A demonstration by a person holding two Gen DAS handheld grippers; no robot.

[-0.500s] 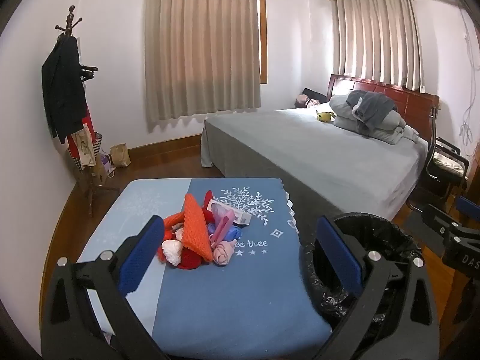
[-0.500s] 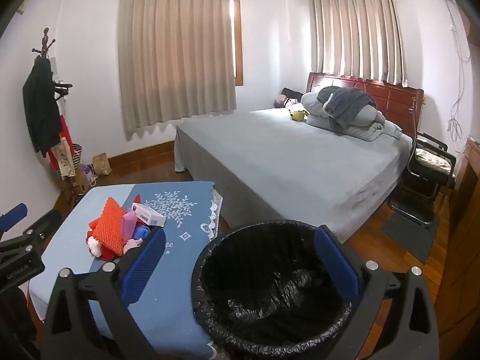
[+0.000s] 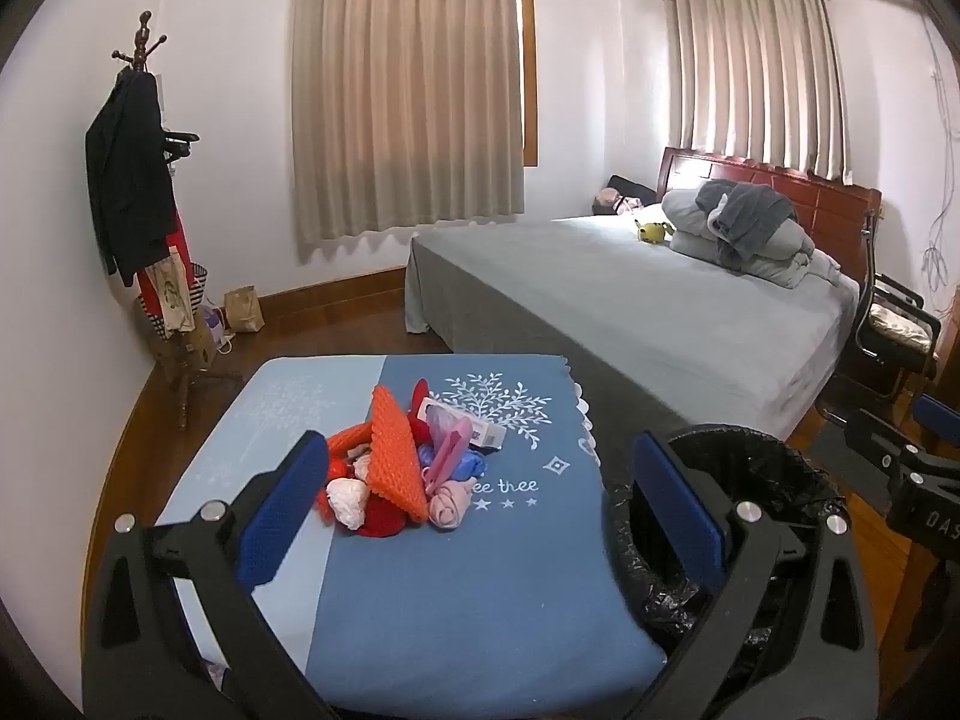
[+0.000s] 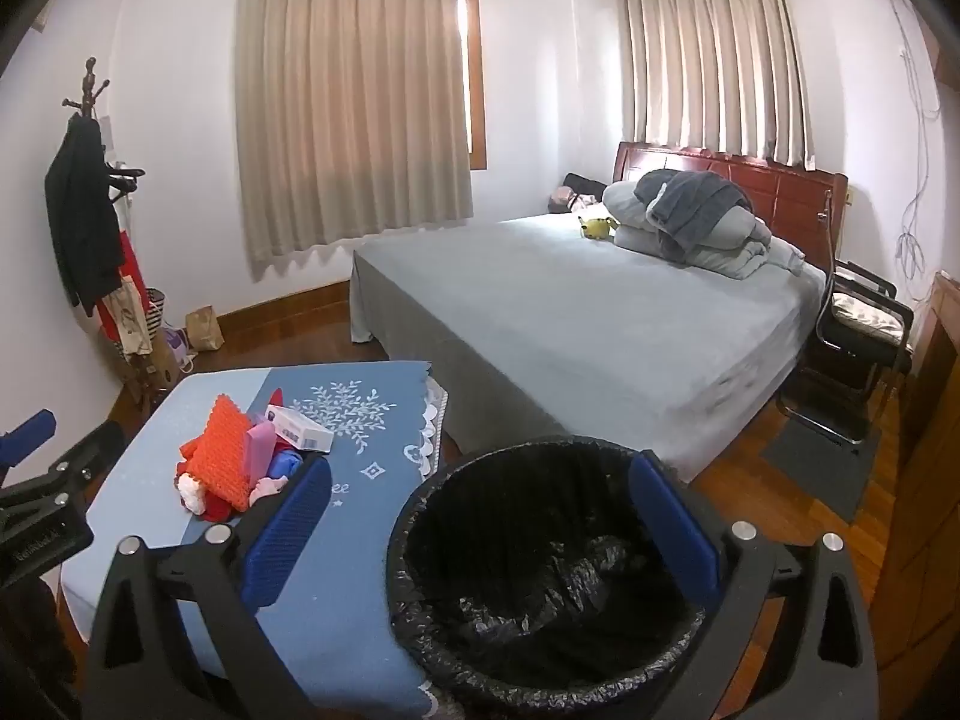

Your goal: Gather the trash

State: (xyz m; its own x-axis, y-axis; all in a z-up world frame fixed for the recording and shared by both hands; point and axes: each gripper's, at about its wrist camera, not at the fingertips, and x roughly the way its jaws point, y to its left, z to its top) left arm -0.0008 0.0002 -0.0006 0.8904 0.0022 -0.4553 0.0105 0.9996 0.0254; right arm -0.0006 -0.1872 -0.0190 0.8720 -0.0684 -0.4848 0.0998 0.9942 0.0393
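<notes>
A pile of trash [image 3: 396, 474] lies on a blue-covered low table [image 3: 468, 576]: an orange foam net, red and white wads, a pink piece, a white box. It also shows in the right wrist view [image 4: 240, 468]. A black-lined trash bin [image 4: 540, 570] stands right of the table, and shows in the left wrist view [image 3: 756, 516]. My left gripper [image 3: 480, 516] is open and empty, above the table just short of the pile. My right gripper [image 4: 480, 540] is open and empty over the bin's near rim.
A grey bed [image 3: 648, 312] with folded bedding stands behind the table. A coat rack [image 3: 144, 228] with clothes and bags stands at the left wall. A chair [image 4: 858, 354] stands right of the bed, on a wooden floor.
Both grippers have shifted only slightly; the view has barely changed. Both stay open and empty.
</notes>
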